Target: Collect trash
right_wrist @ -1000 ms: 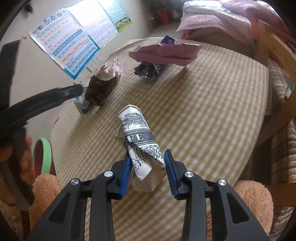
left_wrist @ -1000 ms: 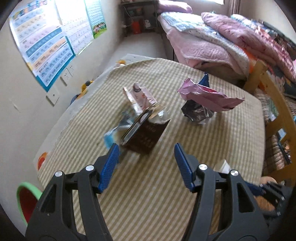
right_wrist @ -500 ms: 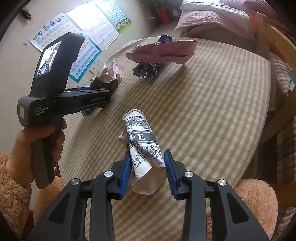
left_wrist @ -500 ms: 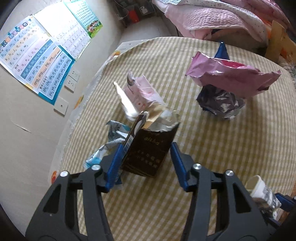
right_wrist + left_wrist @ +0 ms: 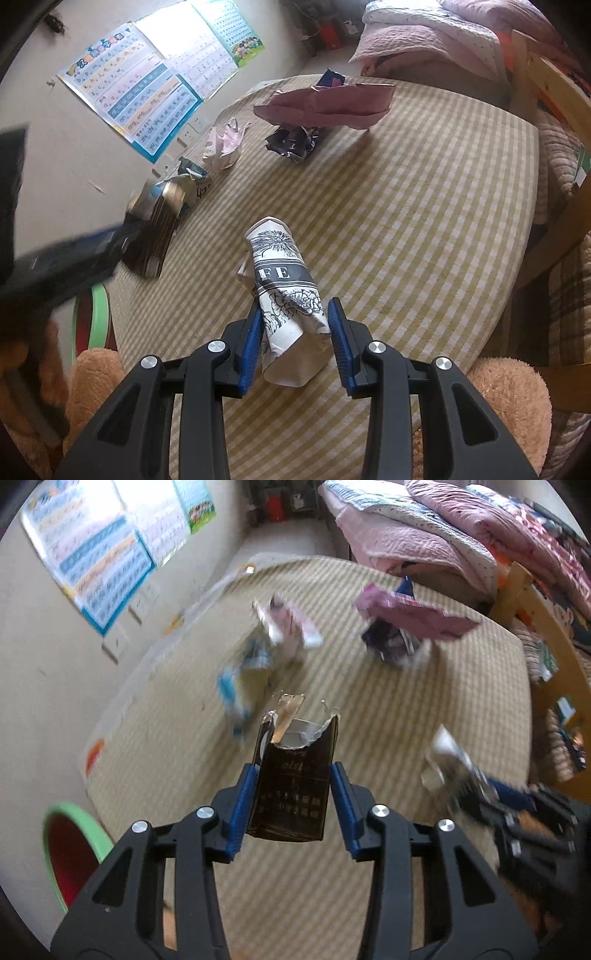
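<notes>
The left gripper (image 5: pixel 293 790) is clamping a torn, dark brown carton (image 5: pixel 291 786) above the checked tablecloth (image 5: pixel 332 886); the right gripper (image 5: pixel 295 325) is pinching a crumpled, flower-printed paper cup (image 5: pixel 286 280); farther off, crinkled pink wrappers (image 5: pixel 325 105) are lying.

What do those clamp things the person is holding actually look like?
Both the left gripper and the right gripper are black plastic, shaped like bar clamps with triangular cut-outs and round silver screws. Each ends in two flat fingers faced with ribbed blue pads. No cables show. A fuzzy orange-brown sleeve sits behind.
</notes>
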A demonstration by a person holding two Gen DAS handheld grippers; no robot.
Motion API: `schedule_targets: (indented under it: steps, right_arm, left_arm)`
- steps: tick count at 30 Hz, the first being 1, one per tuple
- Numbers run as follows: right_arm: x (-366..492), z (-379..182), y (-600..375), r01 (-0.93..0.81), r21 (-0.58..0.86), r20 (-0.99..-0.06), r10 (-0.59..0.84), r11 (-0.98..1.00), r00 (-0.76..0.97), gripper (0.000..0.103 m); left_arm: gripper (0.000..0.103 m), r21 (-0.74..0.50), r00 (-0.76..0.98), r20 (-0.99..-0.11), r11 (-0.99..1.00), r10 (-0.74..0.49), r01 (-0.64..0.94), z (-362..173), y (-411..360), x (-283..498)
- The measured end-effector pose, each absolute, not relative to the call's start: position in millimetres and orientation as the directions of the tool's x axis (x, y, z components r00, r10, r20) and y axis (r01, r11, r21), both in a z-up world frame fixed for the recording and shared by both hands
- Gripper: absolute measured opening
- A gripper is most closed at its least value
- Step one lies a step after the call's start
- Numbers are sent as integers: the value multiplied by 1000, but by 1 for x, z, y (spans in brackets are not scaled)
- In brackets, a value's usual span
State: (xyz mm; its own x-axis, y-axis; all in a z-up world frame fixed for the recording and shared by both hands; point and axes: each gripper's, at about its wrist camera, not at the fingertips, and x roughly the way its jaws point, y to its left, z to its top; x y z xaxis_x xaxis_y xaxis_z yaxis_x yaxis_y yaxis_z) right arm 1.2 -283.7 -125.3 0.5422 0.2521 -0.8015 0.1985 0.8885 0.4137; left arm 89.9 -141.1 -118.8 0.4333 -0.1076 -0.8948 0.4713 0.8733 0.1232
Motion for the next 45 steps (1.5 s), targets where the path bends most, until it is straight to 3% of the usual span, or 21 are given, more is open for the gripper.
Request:
schedule_targets:
  steps: [10,13,17,21,25,45]
  right_arm:
    - [4,-126,-269,148,374,-816,249,916,521,37]
    - [5,-126,-266,143,373,-815,250,917,523,51]
    - [4,-125,-267,146,375,-811,248,916,529,58]
    - [5,-126,-269,156,375,-812,242,914,531,58]
    - [5,-126,-270,165,371,-814,234,914,532,60]
    - [4,-126,-270,173,368,-815,228,914,533,60]
  left_arm:
    - [42,21,341,-932,921,-122,388,-150,-104,58]
    - [45,30,351,-930,925,-113,378,-155,-104,59]
    - [53,20,357,-926,931,-120,364,-154,-101,57]
    - [53,-12,383,-910,933,-160,361,-137,-100,53]
    - [59,58,451,-884,926,-126,372,-123,-106,49]
    - [63,66,387,-920,952,-58,300,-162,-85,60]
